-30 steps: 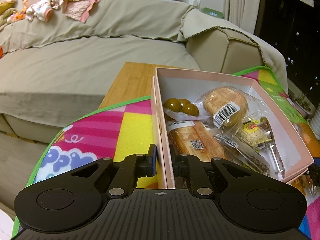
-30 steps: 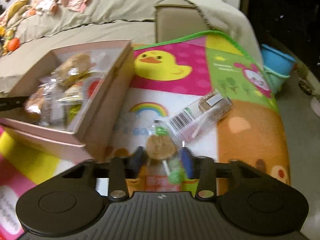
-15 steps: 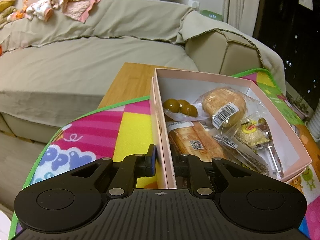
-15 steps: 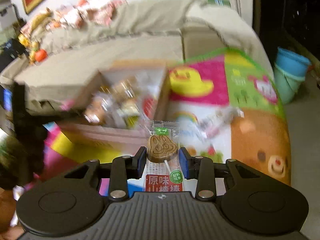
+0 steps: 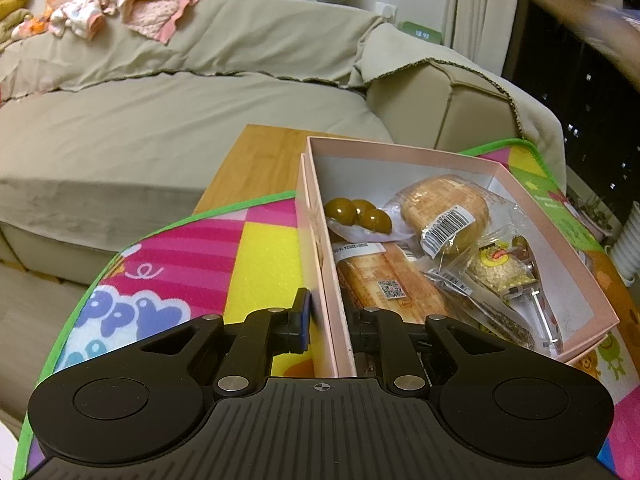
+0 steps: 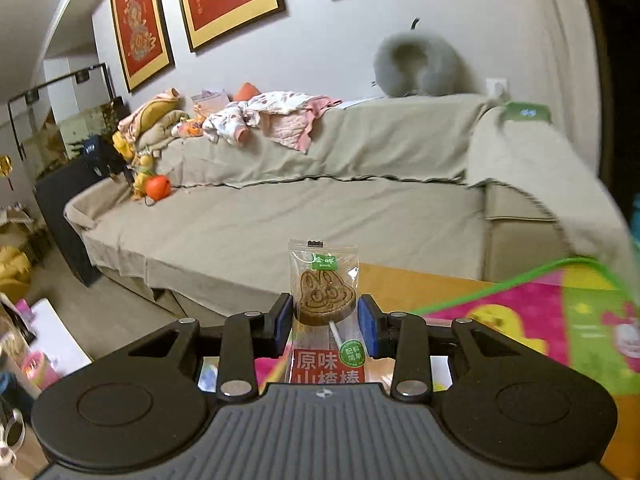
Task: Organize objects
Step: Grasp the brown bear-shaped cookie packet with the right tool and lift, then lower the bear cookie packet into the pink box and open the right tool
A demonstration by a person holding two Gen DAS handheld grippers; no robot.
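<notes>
In the left wrist view a pink cardboard box [image 5: 556, 216] lies on the colourful play mat [image 5: 256, 256], filled with wrapped snacks: three green balls [image 5: 358, 216], a round bread [image 5: 444, 208] and a long cake [image 5: 384, 276]. My left gripper [image 5: 326, 322] straddles the box's near left wall. Its jaws are opening, and the blue outer pad [image 5: 302, 316] stands a sliver off the wall. My right gripper [image 6: 324, 320] is shut on a wrapped brown rabbit-shaped lollipop [image 6: 326, 292], held upright in the air and facing the sofa.
A beige covered sofa [image 5: 168, 128] runs behind the low wooden table [image 5: 264, 148], with clothes [image 6: 272, 116] and a grey neck pillow [image 6: 420, 64] on its back. A blurred arm [image 5: 580, 4] crosses the left wrist view's top right corner. A dark cabinet [image 6: 80, 184] stands at the sofa's left end.
My right gripper has risen from the mat with the lollipop and tilted up, from facing the mat and box to facing the sofa and wall. The left gripper stayed put, its pad easing off the box wall.
</notes>
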